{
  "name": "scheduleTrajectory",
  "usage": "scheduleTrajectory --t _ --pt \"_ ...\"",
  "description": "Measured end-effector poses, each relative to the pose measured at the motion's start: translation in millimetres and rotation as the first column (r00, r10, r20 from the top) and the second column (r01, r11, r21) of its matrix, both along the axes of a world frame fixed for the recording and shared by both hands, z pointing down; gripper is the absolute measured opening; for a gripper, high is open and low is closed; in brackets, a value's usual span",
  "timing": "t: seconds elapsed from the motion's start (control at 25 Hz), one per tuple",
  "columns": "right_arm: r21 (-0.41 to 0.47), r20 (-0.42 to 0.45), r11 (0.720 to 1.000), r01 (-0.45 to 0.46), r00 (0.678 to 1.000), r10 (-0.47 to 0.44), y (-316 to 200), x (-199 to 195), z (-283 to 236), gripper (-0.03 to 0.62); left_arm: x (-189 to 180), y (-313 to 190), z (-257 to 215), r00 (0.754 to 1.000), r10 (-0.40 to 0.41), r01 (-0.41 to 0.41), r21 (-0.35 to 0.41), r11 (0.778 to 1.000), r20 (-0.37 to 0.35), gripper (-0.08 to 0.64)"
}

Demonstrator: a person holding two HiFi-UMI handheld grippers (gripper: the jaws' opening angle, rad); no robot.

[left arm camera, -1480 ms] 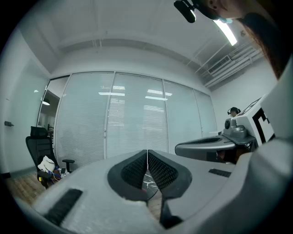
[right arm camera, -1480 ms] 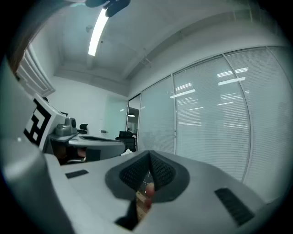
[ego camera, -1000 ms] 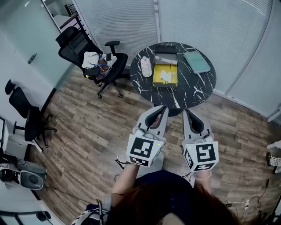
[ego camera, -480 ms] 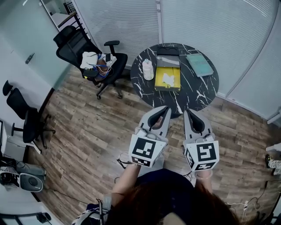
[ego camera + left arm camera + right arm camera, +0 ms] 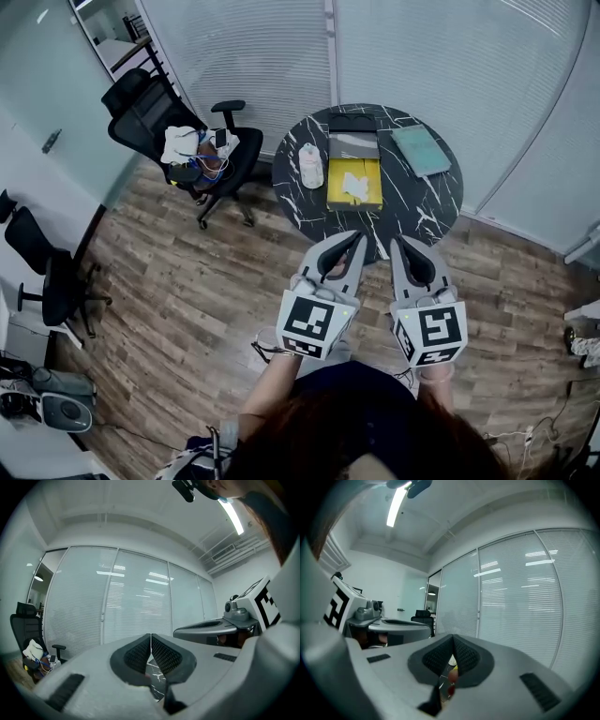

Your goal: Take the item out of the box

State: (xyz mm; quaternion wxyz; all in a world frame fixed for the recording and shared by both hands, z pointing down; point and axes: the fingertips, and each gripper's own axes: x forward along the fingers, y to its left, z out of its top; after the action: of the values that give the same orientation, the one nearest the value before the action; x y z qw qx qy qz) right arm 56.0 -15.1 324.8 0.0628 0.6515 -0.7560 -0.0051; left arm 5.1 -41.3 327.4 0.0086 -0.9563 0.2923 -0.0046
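An open yellow box lies on the round black marble table, its dark lid folded back on the far side. Inside the box rests a white crumpled item. Both grippers hang in the air short of the table's near edge, well apart from the box. My left gripper is shut with its pads pressed together and nothing between them. My right gripper is likewise shut and empty. In the left gripper view the left gripper points level towards the blinds; in the right gripper view the right gripper does the same.
A white and pink bundle lies left of the box and a teal book to its right. A black office chair piled with things stands left of the table. Glass walls with blinds close off the back. Wood floor lies below.
The head view has shifted a little, so the table and chair sit slightly differently in it. Both grippers stay shut and side by side in the same pose.
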Motion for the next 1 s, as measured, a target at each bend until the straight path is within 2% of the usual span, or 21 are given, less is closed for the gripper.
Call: scheduleTrajectory --t 0.72,1.0 --pt "-0.02 -0.013 0.998 -0.059 0.998 0.059 -21 -5 8 0.023 6 -20 8 0.996 0.086 -0.087 -0.022 0.996 -0.02 0.026" --pt "-0.024 -0.032 0.998 -0.066 0.997 0.065 -35 -2 14 0.024 8 -32 13 0.994 0.095 -0.099 -0.079 0.992 -0.046 0.026"
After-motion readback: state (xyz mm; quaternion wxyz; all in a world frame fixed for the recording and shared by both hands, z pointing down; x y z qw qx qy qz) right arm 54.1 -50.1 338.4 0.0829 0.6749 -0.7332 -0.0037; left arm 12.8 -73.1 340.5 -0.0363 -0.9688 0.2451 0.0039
